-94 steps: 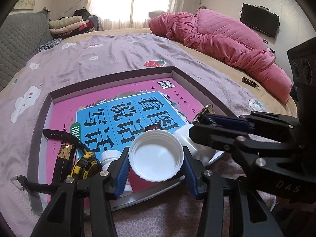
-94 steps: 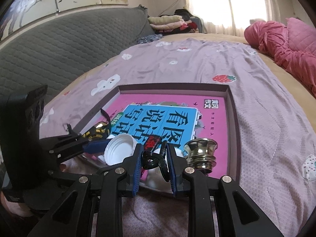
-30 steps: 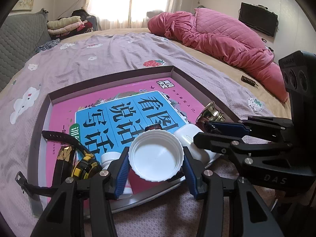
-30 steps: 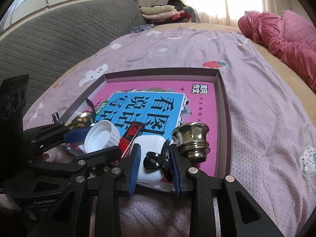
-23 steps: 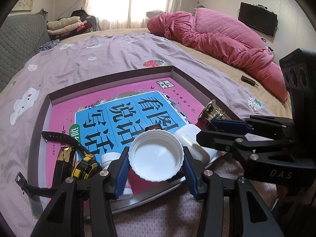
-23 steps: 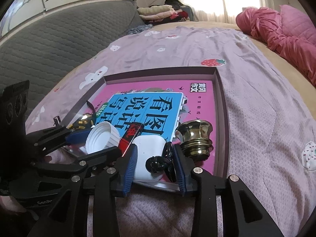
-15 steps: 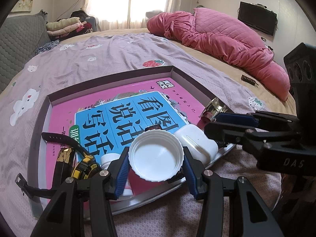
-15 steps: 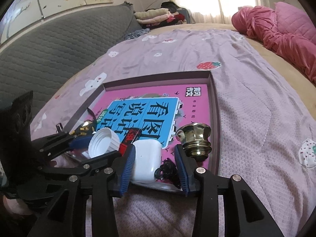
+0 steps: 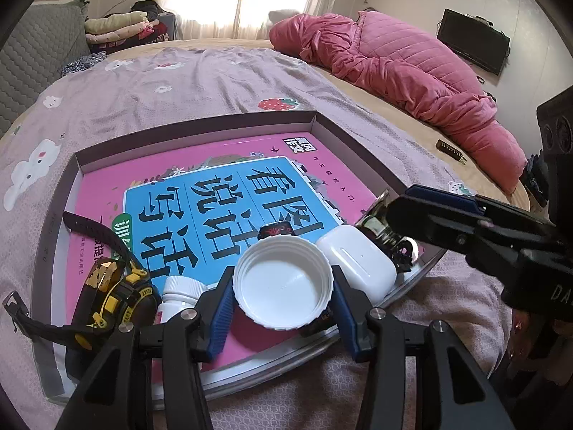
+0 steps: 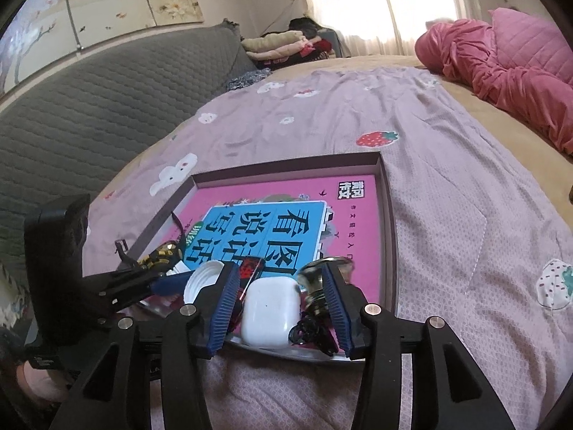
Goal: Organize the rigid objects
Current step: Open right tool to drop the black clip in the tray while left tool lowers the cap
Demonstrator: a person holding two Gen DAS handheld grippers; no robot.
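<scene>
We find the left hand-held gripper (image 9: 283, 297) clamped on an upturned white bottle cap (image 9: 283, 284), both blue pads against its ribbed rim, held above the near edge of the shallow box lid (image 9: 200, 123) on the bed. The right hand-held gripper (image 10: 280, 304) is opening; the white earbud case (image 10: 270, 317) and black hair clip (image 10: 311, 329) lie between its pads, neither gripped. Both rest at the lid's near edge, the brass knob (image 10: 315, 283) just behind the clip.

white cap (image 9: 283, 283), pink-and-blue book (image 9: 215, 193), mauve strawberry-print sheet (image 9: 200, 82), pink quilt (image 9: 401, 68)
</scene>
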